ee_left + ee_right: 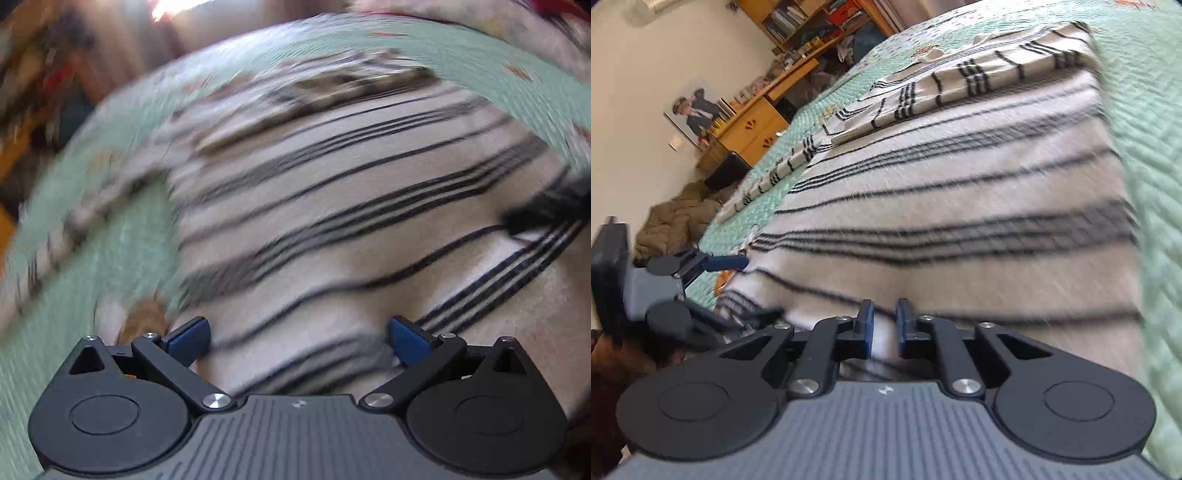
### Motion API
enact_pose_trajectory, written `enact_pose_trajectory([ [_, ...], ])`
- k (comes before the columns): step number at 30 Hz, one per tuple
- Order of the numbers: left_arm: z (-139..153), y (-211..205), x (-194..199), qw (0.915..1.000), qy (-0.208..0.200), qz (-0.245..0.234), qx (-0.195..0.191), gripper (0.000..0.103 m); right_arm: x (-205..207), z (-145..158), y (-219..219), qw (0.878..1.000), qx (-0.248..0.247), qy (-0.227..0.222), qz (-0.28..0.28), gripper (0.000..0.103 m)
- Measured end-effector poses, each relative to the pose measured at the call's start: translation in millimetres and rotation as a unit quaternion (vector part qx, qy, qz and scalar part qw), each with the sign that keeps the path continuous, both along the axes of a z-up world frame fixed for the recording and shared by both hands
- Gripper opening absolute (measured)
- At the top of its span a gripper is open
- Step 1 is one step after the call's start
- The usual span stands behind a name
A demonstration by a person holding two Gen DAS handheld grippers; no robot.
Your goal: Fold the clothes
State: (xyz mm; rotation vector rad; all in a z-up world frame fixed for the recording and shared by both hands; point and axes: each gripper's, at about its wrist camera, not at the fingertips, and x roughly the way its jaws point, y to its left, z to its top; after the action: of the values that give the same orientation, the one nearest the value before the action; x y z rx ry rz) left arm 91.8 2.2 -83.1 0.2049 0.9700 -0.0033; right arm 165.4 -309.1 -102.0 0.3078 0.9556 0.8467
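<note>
We are working on a bed covered by a mint-green quilted bedspread, and across it lies the largest thing of the task, a cream sweater with black stripes, its body spread flat and reaching from just under both cameras toward the far side, with one sleeve already laid across the upper body and the other sleeve trailing out onto the quilt. Beyond the bed we see a wooden desk and shelves along the wall. Closer in, our right gripper has its blue pads drawn nearly together with a fold of the sweater's near hem pinched between them, so we judge it closed on the cloth. Our left gripper stands over the same near edge with its jaws wide apart and nothing clamped; the striped knit simply passes beneath it, and the left view is too smeared to say whether a pad touches the fabric. We judge the step in hand to be taking hold of the hem at two points before folding the lower body up. The next move calls for the left jaws to settle onto the hem and close level with the right grip, so that both corners lift together and the fold lands square
</note>
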Motion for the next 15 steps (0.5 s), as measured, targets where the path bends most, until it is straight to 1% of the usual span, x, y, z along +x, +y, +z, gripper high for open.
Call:
enact_pose_trajectory([
  [1,1,16,-9,0.9999,0.006,0.015,-0.005,0.103,-4,-1,-12,1.0,0.002,0.004,-0.009,0.001],
  [4,7,52,-31,0.9979,0.02,0.041,-0.047,0.103,-17,1,-49,0.999,-0.001,0.012,-0.053,0.0],
  [5,12,55,-36,0.9976,0.017,0.044,-0.051,0.103,-21,4,-51,0.998,-0.005,0.005,-0.056,0.003],
  [6,19,53,-42,0.9979,0.008,0.043,-0.047,0.102,-25,8,-51,0.998,-0.008,-0.002,-0.059,0.009],
  [7,27,49,-47,0.9984,-0.008,0.036,-0.043,0.102,-29,13,-45,0.999,-0.013,-0.014,-0.049,0.01],
  [9,43,37,-56,0.9983,-0.041,0.017,-0.037,0.102,-36,18,-31,0.999,-0.013,-0.029,-0.024,0.022],
  [11,44,27,-60,0.9985,-0.04,-0.017,-0.034,0.102,-39,17,-15,0.999,-0.008,-0.031,0.003,0.029],
  [12,43,22,-62,0.9982,-0.036,-0.035,-0.033,0.102,-40,15,-8,0.999,-0.019,-0.031,0.007,0.03],
  [13,32,18,-62,0.9991,-0.018,-0.039,-0.003,0.102,-41,10,-8,0.999,-0.036,-0.032,0.005,0.03],
  [14,17,15,-61,0.9985,0.006,-0.038,0.039,0.103,-42,6,-9,0.998,-0.053,-0.033,0.002,0.025],
  [15,8,18,-63,0.9979,0.017,-0.029,0.054,0.103,-40,5,-13,0.998,-0.058,-0.035,-0.001,0.013],
])
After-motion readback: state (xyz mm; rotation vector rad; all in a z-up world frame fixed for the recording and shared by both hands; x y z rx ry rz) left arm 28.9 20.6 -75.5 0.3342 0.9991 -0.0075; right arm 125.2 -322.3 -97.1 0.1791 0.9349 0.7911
